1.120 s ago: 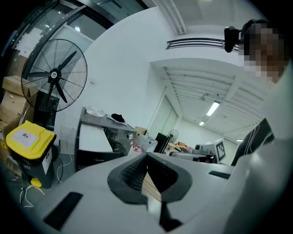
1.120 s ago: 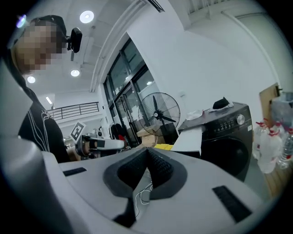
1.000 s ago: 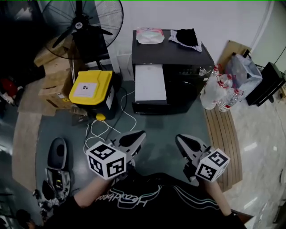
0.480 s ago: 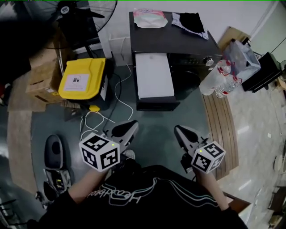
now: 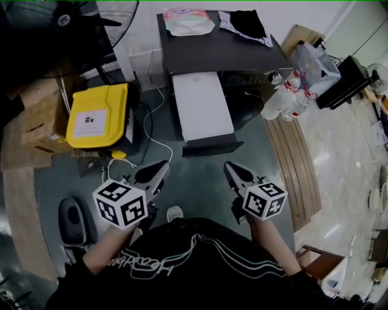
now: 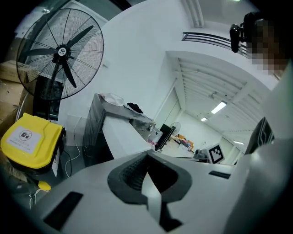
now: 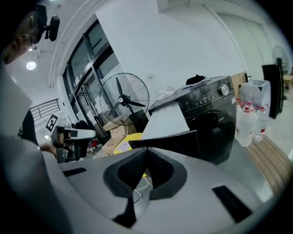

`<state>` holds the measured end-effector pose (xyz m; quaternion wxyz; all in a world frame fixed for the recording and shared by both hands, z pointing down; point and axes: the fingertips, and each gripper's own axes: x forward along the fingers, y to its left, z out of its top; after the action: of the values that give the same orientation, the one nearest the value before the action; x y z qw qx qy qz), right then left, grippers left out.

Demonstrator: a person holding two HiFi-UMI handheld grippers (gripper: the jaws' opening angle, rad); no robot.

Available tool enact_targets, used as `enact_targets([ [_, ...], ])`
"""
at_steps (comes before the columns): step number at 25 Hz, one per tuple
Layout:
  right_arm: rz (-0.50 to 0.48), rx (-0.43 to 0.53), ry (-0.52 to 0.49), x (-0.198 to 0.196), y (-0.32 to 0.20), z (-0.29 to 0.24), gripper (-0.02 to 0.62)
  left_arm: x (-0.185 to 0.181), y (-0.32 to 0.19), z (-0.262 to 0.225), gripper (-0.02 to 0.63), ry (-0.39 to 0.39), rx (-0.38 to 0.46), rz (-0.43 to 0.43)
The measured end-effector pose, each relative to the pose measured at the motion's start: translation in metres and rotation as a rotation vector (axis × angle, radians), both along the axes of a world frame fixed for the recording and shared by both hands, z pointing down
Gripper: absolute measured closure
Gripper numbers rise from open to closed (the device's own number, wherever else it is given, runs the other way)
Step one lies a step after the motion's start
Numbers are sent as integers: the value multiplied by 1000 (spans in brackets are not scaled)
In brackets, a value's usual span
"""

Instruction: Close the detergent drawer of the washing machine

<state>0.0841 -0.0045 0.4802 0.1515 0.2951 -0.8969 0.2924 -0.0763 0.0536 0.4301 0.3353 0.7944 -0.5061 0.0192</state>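
Note:
The black washing machine (image 5: 230, 54) stands at the top of the head view. Its long white detergent drawer (image 5: 202, 106) is pulled far out toward me and ends in a dark front panel (image 5: 212, 147). My left gripper (image 5: 159, 171) is shut and empty, a short way in front of the panel and to its left. At the panel's right, my right gripper (image 5: 231, 171) is shut too, holding nothing. The left gripper view has the drawer (image 6: 123, 137) beyond the closed left gripper (image 6: 147, 160). The right gripper view shows the panel (image 7: 176, 142) just past the closed right gripper (image 7: 146, 155).
A yellow case (image 5: 97, 115), cardboard boxes (image 5: 33, 118) and a fan (image 5: 79, 18) stand to the left. White cable (image 5: 130, 160) lies on the floor. Water bottles (image 5: 282, 103) and a wooden board (image 5: 297, 157) are to the right. Shoes (image 5: 73, 221) lie at lower left.
The machine and drawer have grown larger and closer in the head view, and both grippers have drifted left. Both stay shut.

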Motion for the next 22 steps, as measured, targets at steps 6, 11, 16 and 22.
enact_targets([
  [6, 46, -10, 36, -12, -18, 28, 569, -26, -17, 13, 583, -19, -29, 5],
  [11, 108, -14, 72, -13, -36, 48, 569, -39, -32, 21, 583, -37, -48, 11],
  [16, 166, -27, 84, -11, -51, 58, 569, -47, -43, 29, 583, -33, -68, 11],
  [22, 203, -24, 86, -10, -59, 59, 569, -54, -53, 34, 583, -29, -78, 11],
])
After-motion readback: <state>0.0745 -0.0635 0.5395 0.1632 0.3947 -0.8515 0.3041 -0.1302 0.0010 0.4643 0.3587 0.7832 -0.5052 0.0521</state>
